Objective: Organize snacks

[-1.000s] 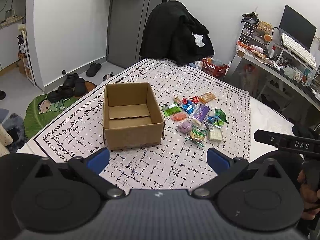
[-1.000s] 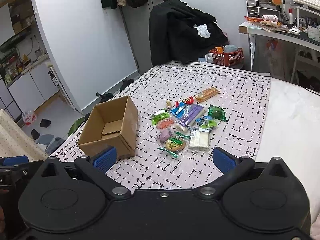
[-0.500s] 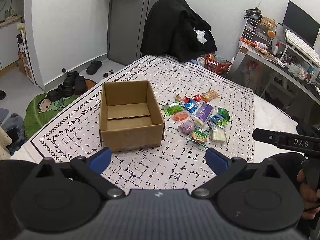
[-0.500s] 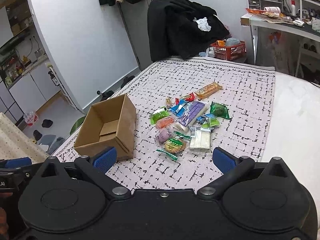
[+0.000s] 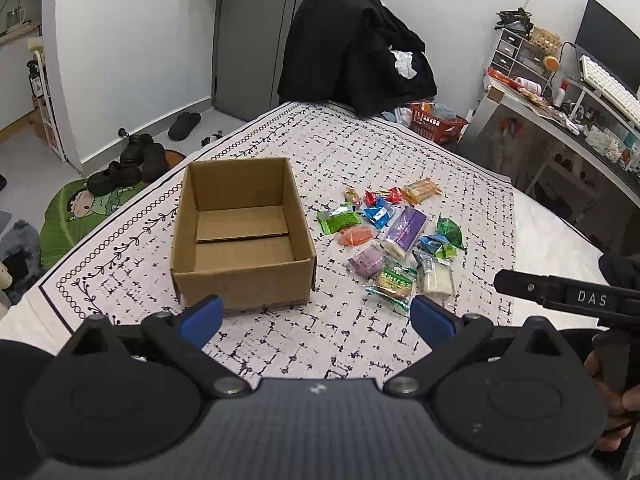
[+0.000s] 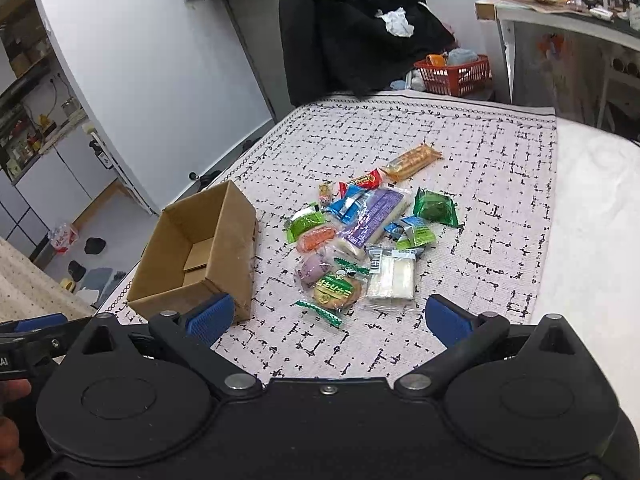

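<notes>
An open cardboard box is seen on the patterned bed cover, with a pile of wrapped snacks just beside it. The left gripper and right gripper are held above the cover, jaws apart and holding nothing.

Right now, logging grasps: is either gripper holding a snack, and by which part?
Nothing is held. The left gripper and right gripper are both open and empty.
</notes>
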Demonstrator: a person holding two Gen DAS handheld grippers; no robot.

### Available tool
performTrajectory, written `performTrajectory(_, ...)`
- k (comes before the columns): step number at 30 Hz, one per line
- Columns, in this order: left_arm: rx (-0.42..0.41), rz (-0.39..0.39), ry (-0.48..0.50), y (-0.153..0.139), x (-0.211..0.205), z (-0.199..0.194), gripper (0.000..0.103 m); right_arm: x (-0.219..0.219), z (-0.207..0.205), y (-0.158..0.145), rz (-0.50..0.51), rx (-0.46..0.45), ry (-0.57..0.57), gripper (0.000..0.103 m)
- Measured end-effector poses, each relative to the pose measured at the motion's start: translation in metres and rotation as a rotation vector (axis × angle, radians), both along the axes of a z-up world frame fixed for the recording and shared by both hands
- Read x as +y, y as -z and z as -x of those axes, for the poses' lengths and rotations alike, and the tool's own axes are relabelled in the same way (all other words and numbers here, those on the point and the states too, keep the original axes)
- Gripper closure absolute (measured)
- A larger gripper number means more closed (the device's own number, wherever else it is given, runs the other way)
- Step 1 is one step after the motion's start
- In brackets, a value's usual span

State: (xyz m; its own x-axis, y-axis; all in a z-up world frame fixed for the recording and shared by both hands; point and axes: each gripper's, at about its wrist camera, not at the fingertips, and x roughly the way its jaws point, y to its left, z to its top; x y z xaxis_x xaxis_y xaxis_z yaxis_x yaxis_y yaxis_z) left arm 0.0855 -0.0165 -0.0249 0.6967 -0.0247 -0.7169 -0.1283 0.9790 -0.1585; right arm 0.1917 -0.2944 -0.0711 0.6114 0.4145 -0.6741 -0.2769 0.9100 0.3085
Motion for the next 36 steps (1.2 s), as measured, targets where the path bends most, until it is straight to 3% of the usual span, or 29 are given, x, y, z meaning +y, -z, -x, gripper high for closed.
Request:
performTrajectory(14,0.033,0.038,-0.002,0.021,-0.023,-0.045,0.002,-0.028,-0.046,0.035,-0.088,0.157,0.068,0.000)
performTrajectory(28,0.092,0.058,0.023,0.060,-0.064,-0.095,0.002,-0.034,-0.087,0.066,-0.142,0.204,0.068,0.003)
performTrajectory(33,0.105,0.052,0.037,0.074,-0.078,-0.114,0.002,-0.040,-0.108,0.083,-0.175,0.260,0.082,0.003)
performTrajectory(36,0.117,0.052,0.039,0.084,-0.084,-0.124,0.002,-0.039,-0.118,0.092,-0.187,0.284,0.071,0.008)
